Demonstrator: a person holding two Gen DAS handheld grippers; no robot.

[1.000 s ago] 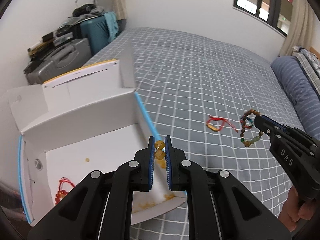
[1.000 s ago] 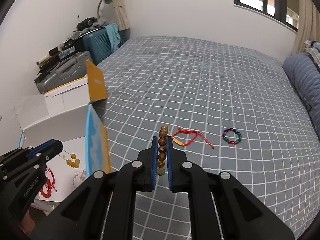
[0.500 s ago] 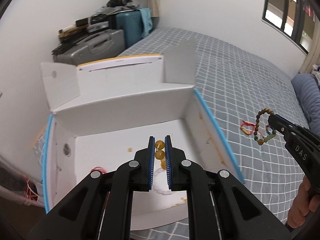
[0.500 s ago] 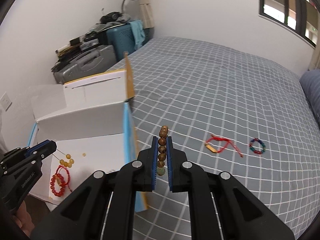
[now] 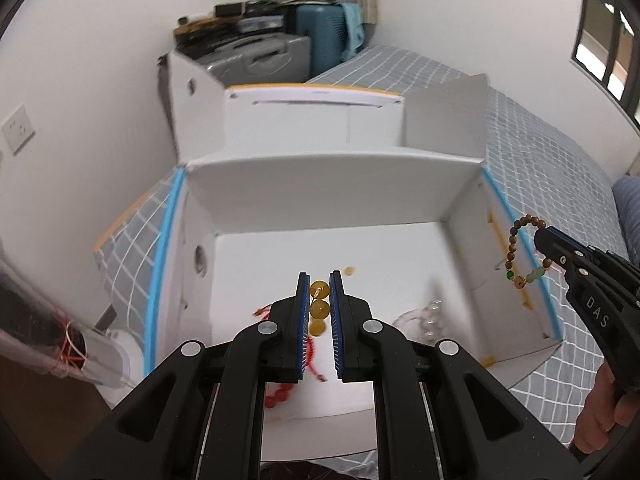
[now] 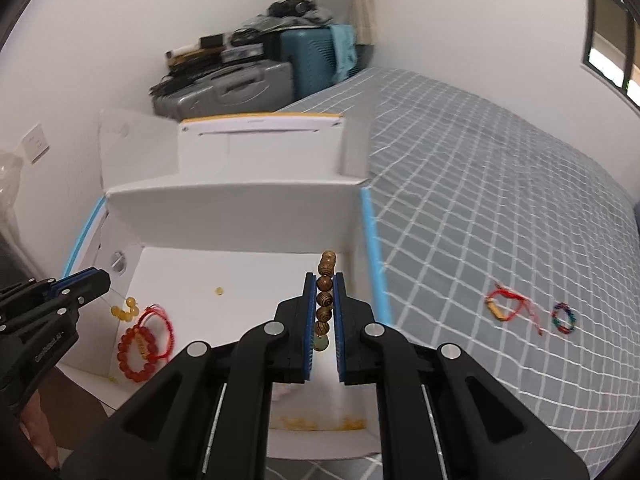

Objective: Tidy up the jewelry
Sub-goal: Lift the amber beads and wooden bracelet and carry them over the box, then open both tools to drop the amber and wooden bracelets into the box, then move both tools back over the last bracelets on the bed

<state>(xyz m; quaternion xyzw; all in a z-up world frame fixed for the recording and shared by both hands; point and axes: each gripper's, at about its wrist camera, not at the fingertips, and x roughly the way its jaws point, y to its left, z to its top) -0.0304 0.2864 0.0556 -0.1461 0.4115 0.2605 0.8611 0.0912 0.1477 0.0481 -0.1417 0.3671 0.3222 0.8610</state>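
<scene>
Left gripper (image 5: 319,312) fingers pinch the yellow bead string, right gripper (image 6: 324,308) fingers pinch the wood bead bracelet (image 6: 325,296), both over the white box (image 6: 240,196). Letting go too early near the box wall could drop beads onto the bed (image 6: 500,200).

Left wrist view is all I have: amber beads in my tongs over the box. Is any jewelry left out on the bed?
Observer: Yes. A red cord bracelet lies on the bed, to the right of the box.
Operator: Only that one?
Observer: No. A multicoloured bead loop lies just to its right, on the same cover.
Operator: I see a bit of red low in the box. What is it?
Observer: A red bead bracelet with a red cord tail, lying flat on the box floor near the left wall.
</scene>
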